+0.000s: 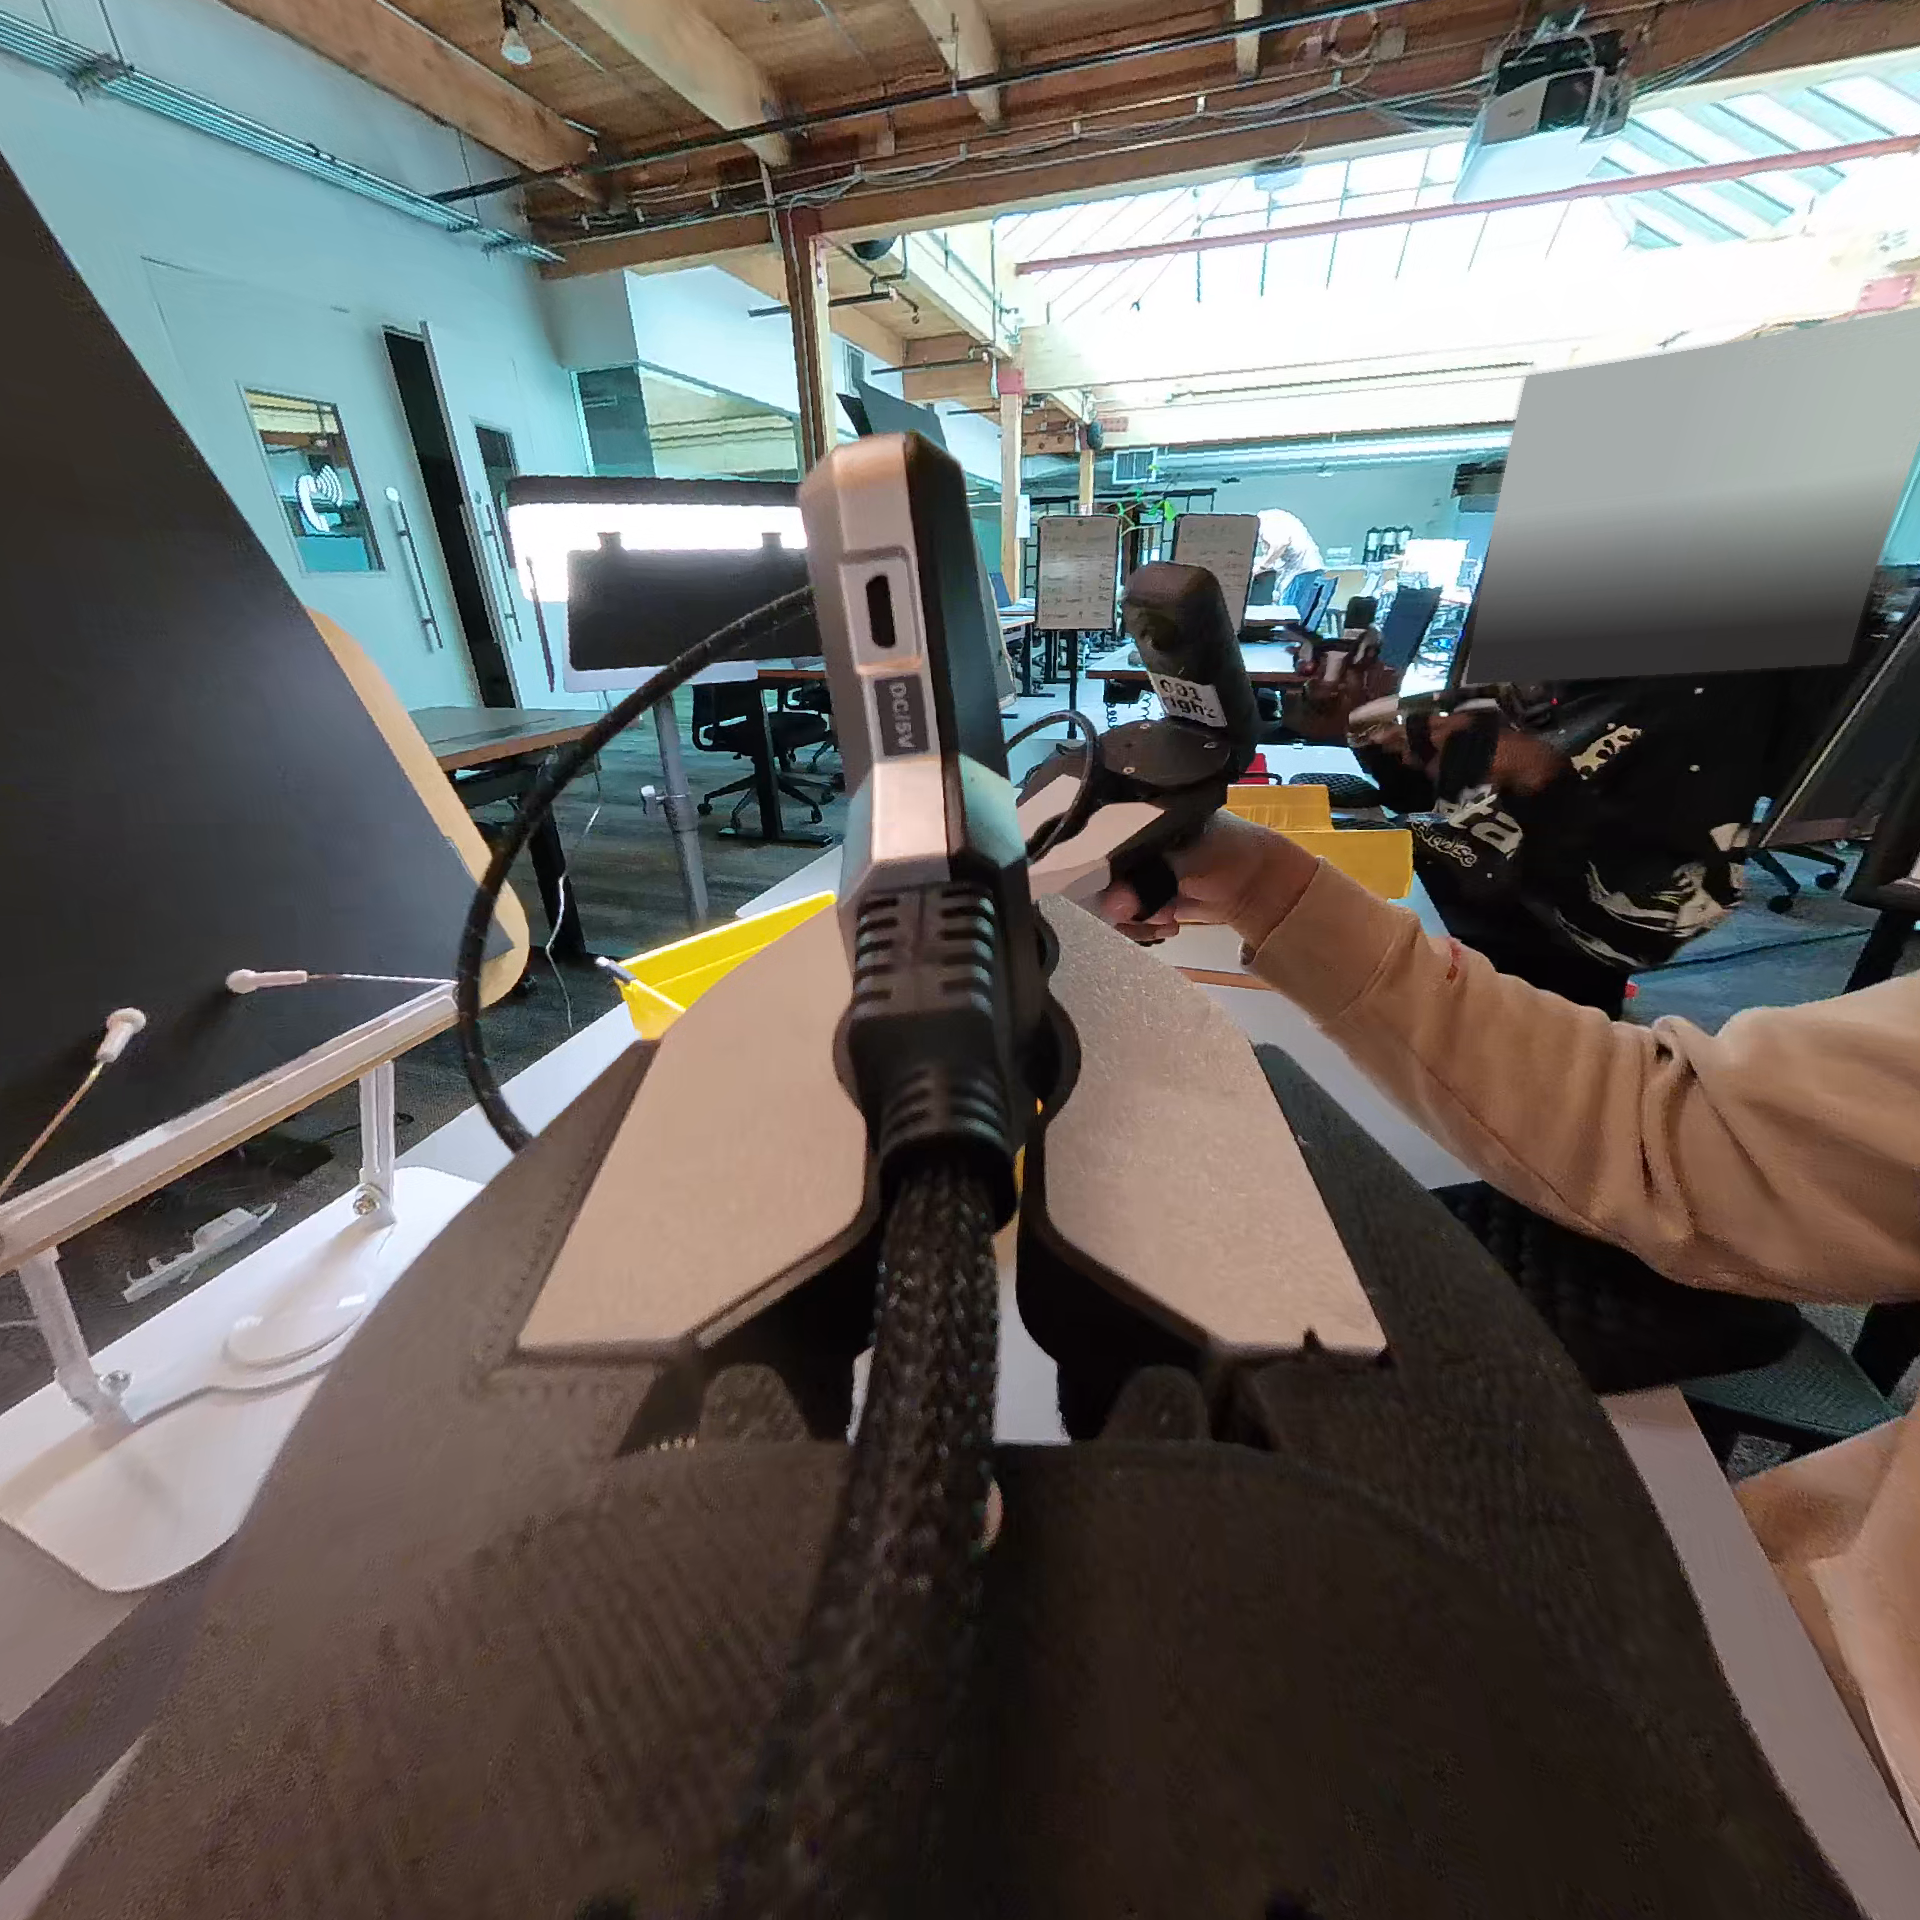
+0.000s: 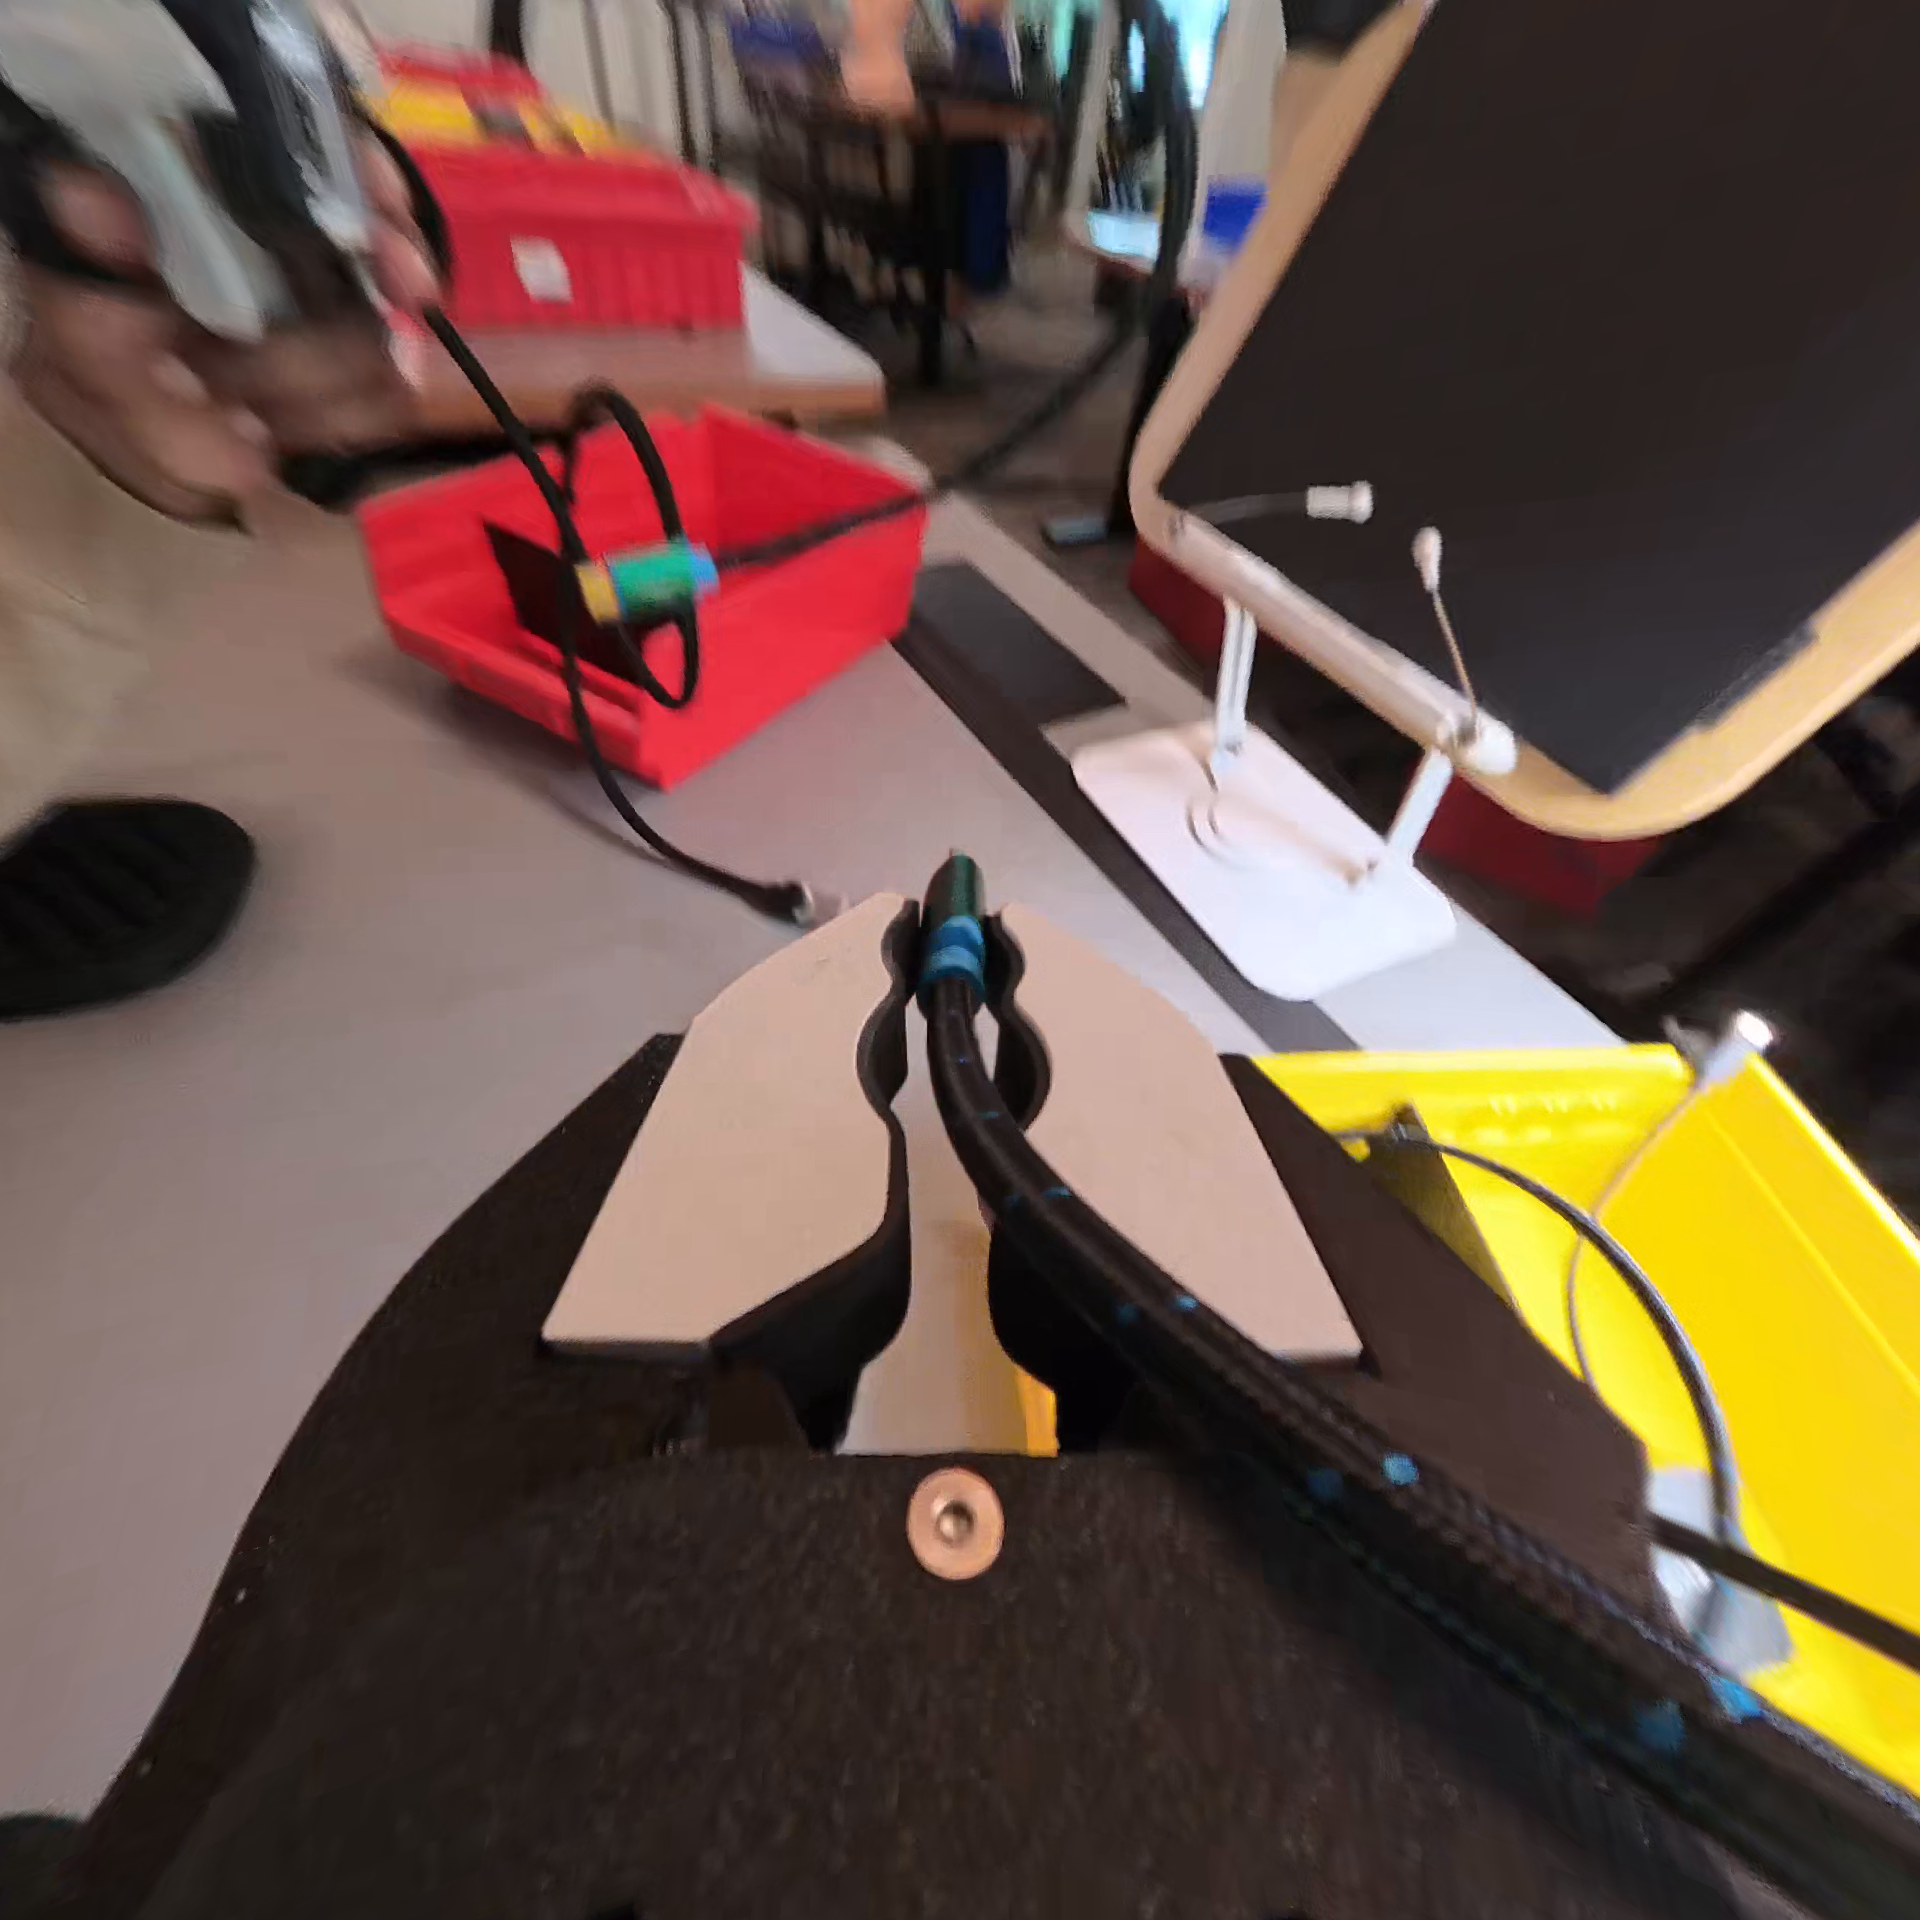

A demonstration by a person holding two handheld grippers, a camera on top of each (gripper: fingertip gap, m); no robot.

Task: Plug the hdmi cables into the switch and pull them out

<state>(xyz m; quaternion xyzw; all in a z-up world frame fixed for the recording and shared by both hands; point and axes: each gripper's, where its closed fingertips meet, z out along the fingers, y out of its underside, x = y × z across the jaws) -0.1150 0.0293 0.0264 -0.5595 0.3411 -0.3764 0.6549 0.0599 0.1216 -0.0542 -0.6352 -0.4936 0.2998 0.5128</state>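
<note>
In the left wrist view my left gripper [image 1: 943, 920] is shut on a black HDMI plug [image 1: 935, 997] that sits in the bottom end of the silver and black switch [image 1: 899, 644]. The switch stands upright in the air above the plug. A second braided cable [image 1: 540, 831] leaves the switch's far side and loops down to the left. My right gripper [image 2: 954, 925] is shut on a black cable with a blue collar [image 2: 951, 951], its plug tip poking out ahead. The right gripper also shows beyond the switch in the left wrist view [image 1: 1081, 821], apart from it.
A red bin [image 2: 790, 582] and a yellow bin [image 2: 1714, 1299] stand on the grey table [image 2: 364, 1039]. A loose cable with a coloured tag [image 2: 644, 582] hangs down, its plug end [image 2: 790, 899] on the table. A black board on a white stand [image 2: 1278, 852] is at the right. Spacing between my two grippers at the tips: around 20 centimetres.
</note>
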